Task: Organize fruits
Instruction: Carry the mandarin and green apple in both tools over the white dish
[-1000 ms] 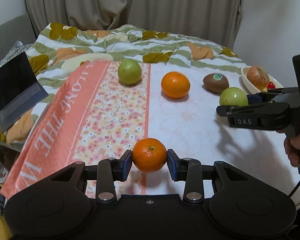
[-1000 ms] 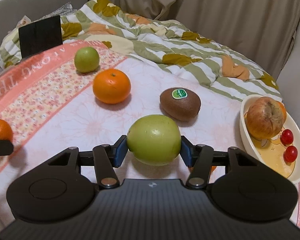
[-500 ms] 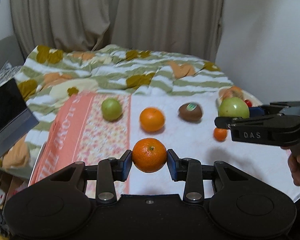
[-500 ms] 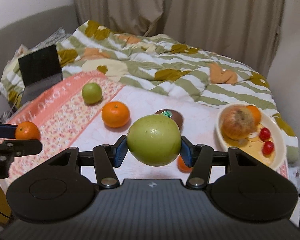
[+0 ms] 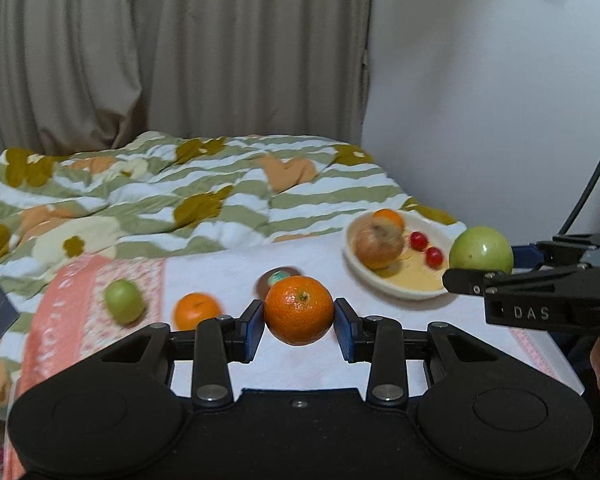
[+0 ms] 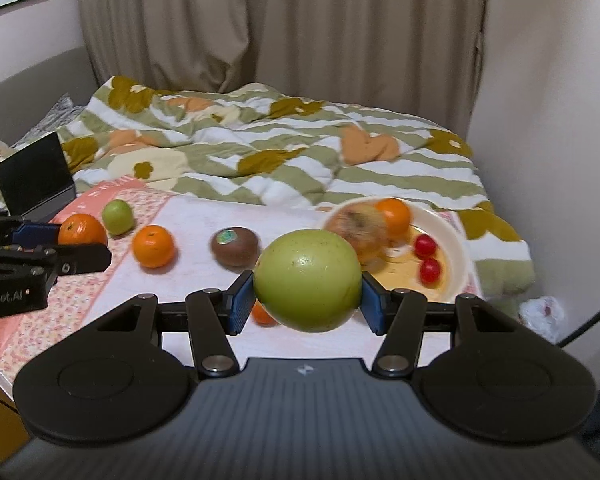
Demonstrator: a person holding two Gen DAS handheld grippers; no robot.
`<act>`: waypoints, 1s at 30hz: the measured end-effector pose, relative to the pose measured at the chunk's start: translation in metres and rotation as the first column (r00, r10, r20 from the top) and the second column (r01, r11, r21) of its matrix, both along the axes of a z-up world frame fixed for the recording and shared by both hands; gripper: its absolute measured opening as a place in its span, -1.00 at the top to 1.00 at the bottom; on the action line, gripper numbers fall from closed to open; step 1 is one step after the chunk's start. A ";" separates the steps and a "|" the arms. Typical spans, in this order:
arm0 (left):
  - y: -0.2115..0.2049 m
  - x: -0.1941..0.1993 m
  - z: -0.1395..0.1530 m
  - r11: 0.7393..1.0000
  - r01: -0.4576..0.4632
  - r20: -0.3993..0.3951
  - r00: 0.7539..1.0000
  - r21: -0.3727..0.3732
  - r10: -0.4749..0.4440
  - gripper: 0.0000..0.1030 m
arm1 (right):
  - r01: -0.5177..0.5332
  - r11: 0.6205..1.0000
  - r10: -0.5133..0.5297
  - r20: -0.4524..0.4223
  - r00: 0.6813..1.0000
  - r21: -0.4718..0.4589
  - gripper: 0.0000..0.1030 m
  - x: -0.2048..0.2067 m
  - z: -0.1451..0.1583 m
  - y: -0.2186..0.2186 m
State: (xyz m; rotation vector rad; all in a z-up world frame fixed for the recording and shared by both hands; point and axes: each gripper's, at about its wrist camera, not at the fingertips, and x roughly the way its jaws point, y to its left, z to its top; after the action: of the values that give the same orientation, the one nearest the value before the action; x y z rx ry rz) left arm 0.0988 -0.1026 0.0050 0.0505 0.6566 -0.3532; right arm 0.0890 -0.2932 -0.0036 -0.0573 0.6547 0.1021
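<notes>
From my left wrist camera, my left gripper [image 5: 299,320] is clamped on an orange [image 5: 299,309], one blue pad pressed to each side, holding it above the table [image 5: 300,364]. Behind it, at about 12 o'clock, a kiwi [image 5: 277,277] with a green sticker peeks out, mostly hidden by the orange. At 10 o'clock lie a second orange [image 5: 196,310] and, further left, a green apple [image 5: 124,301] on the pink flowered cloth [image 5: 80,320]. At 1 o'clock sits a white bowl [image 5: 380,286] with a brownish apple [image 5: 379,241], a small orange [image 5: 388,218] and two cherry tomatoes [image 5: 426,249]. At 3 o'clock my right gripper [image 5: 484,268] comes in from the side, gripping a big green apple [image 5: 481,250] just beside the bowl's edge. From my right wrist camera, that gripper [image 6: 307,307] is closed on the big green apple [image 6: 308,285], held off the table. A small orange fruit [image 6: 262,314] shows under it on the tabletop. The bowl [image 6: 458,258] lies at 1 o'clock, the kiwi [image 6: 235,246] at 11 o'clock, the loose orange [image 6: 153,245] and green apple [image 6: 117,217] at 10 o'clock. At 9 o'clock my left gripper [image 6: 80,240] holds its orange [image 6: 82,233]. A striped blanket [image 6: 284,160] covers the bed behind.
</notes>
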 end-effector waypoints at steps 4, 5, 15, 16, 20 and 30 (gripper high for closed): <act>-0.028 0.017 0.002 1.000 -0.015 -0.016 1.000 -0.021 0.015 0.20 | 0.007 1.000 -0.007 -0.003 1.000 0.014 -0.36 0.006 0.000 -0.035; -0.035 0.021 0.002 1.000 -0.018 -0.019 1.000 -0.023 0.018 0.20 | 0.005 1.000 -0.005 -0.003 1.000 0.018 -0.36 0.009 0.000 -0.044; -0.116 0.068 -0.017 1.000 -0.018 -0.070 0.997 -0.026 0.016 0.20 | -0.045 0.998 0.046 -0.023 0.999 0.040 -0.36 0.052 -0.014 -0.121; -0.123 0.073 -0.021 1.000 -0.016 -0.077 0.997 -0.024 0.014 0.20 | -0.051 0.998 0.053 -0.025 0.998 0.040 -0.36 0.058 -0.016 -0.128; -0.152 0.089 -0.036 1.000 -0.004 -0.102 0.995 -0.012 0.003 0.20 | -0.065 0.997 0.067 -0.041 0.997 0.044 -0.36 0.077 -0.025 -0.150; -0.199 0.122 -0.079 0.996 0.073 -0.185 0.981 0.049 -0.063 0.20 | -0.054 0.997 0.059 -0.078 0.995 0.061 -0.36 0.108 -0.047 -0.180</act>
State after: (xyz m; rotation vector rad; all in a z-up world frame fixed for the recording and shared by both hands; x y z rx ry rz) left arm 0.2211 -0.3013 -0.0744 0.0948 0.8487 -0.4086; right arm 0.1970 -0.4734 -0.0504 -0.0148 0.7299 0.1788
